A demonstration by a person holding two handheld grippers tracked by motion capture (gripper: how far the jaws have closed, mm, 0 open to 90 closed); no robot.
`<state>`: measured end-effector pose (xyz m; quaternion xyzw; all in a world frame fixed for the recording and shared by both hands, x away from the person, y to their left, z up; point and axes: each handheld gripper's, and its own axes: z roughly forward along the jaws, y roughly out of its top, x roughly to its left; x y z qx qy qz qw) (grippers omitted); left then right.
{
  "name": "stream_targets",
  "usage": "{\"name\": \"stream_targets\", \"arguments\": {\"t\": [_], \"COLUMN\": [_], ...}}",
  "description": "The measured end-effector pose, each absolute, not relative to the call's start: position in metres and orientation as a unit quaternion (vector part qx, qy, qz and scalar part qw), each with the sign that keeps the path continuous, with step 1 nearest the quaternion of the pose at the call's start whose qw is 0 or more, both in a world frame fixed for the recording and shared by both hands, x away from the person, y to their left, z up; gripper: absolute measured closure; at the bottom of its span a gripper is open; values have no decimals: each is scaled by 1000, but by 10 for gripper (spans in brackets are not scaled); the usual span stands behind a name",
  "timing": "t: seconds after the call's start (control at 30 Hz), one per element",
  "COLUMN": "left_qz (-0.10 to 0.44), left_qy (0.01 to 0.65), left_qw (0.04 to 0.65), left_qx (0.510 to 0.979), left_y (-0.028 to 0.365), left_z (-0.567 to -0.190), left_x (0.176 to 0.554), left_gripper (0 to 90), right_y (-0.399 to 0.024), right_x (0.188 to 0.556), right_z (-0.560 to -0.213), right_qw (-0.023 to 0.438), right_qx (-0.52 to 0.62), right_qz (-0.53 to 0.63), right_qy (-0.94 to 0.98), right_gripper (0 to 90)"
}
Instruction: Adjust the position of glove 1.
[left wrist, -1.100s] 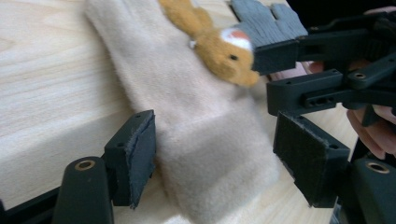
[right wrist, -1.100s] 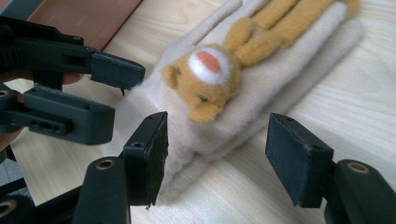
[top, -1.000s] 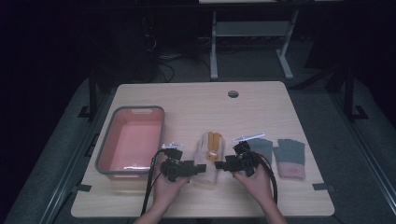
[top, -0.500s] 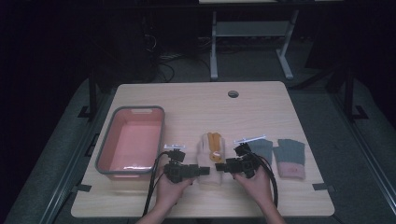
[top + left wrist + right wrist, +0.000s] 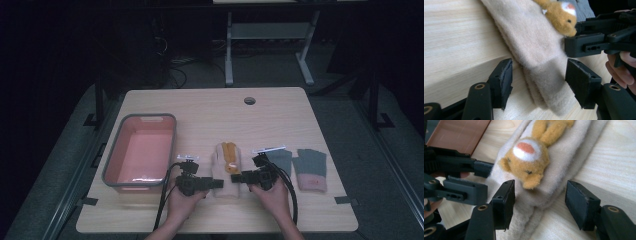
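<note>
Tongs of both hands, left (image 5: 537, 82) and right (image 5: 540, 202), stand apart, straddling the beige sock (image 5: 226, 170).

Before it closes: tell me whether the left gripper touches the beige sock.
Apart. In the left gripper view, the left gripper straddles the beige sock, gaps showing beside both pads.
</note>
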<state>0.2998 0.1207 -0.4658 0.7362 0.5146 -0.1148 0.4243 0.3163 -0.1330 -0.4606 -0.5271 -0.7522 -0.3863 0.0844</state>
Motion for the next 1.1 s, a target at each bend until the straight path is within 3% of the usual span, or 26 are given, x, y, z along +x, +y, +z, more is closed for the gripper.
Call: {"name": "stream_targets", "arguments": {"t": [0.33, 0.73, 1.1], "left_qz": [-130, -158, -167], "left_qy": [514, 516, 511], "left_qw": [422, 419, 413], "left_qx": [735, 730, 735], "left_y": [117, 116, 114], "left_z": [-470, -475, -474], "left_x": [302, 307, 312], "left_gripper": [561, 632, 673], "right_y": [-133, -129, -125], "right_x": [317, 314, 315], "right_z": [-467, -476, -477], "right_qw": [111, 118, 114], "right_qx": [-534, -551, -552], "right_qz": [-399, -420, -416], "right_qy": [-737, -711, -713], "right_gripper": [398, 616, 704]}}
